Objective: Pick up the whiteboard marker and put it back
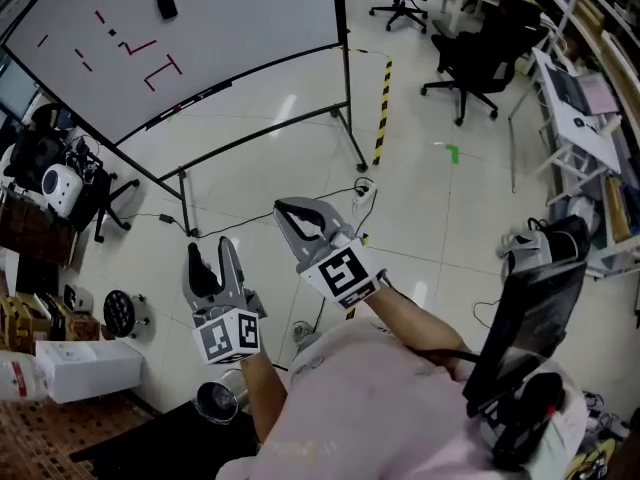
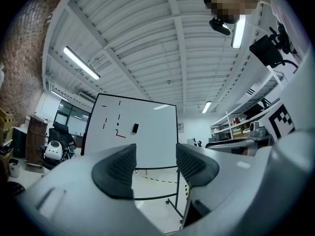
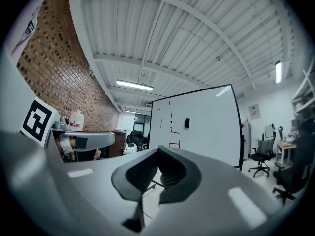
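No whiteboard marker shows in any view. The whiteboard [image 1: 220, 38] on a black wheeled frame stands ahead, with red dashes and a black eraser [image 1: 166, 5] on it. It also appears as the whiteboard [image 2: 142, 132] between the left jaws and the whiteboard [image 3: 202, 122] beyond the right jaws. My left gripper [image 1: 212, 245] hangs over the floor short of the board, jaws apart, nothing between them [image 2: 156, 163]. My right gripper [image 1: 288, 210] is beside it, a little nearer the board. Its jaws meet at the tips [image 3: 158, 173] with nothing seen in them.
Black office chairs [image 1: 470, 63] and desks fill the right side. A yellow-and-black tape line [image 1: 381, 108] runs over the tiled floor past the board's leg. Boxes [image 1: 85, 368], a chair and clutter stand along the left. A dark chair back [image 1: 525, 318] is close at my right.
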A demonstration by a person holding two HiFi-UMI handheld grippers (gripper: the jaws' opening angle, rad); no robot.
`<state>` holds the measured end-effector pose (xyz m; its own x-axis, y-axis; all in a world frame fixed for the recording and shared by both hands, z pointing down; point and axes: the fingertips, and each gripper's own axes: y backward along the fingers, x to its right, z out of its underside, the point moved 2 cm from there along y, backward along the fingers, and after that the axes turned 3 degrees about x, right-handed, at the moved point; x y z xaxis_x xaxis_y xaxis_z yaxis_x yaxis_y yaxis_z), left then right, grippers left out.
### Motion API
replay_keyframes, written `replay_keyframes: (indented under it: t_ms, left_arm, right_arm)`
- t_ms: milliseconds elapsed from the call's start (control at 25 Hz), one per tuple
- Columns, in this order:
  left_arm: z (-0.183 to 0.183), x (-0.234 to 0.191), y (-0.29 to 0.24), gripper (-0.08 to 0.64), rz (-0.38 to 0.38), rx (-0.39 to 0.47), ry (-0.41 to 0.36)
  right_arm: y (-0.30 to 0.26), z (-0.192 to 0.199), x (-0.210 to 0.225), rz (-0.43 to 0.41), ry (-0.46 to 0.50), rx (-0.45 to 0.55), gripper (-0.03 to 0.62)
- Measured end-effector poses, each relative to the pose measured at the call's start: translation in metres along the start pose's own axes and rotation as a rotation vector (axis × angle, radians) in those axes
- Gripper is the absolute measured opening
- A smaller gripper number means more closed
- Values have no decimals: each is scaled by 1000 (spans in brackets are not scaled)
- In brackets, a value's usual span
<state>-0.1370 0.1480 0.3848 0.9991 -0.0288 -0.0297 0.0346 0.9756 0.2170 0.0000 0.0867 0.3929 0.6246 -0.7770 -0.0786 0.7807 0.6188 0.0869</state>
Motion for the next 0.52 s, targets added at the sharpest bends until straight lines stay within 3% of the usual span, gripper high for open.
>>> replay_keyframes:
  t_ms: [520]
  left_arm:
    - [16,14,5,242,8,-24,6]
  right_arm:
    - [12,14,3,-11,3,-12,3]
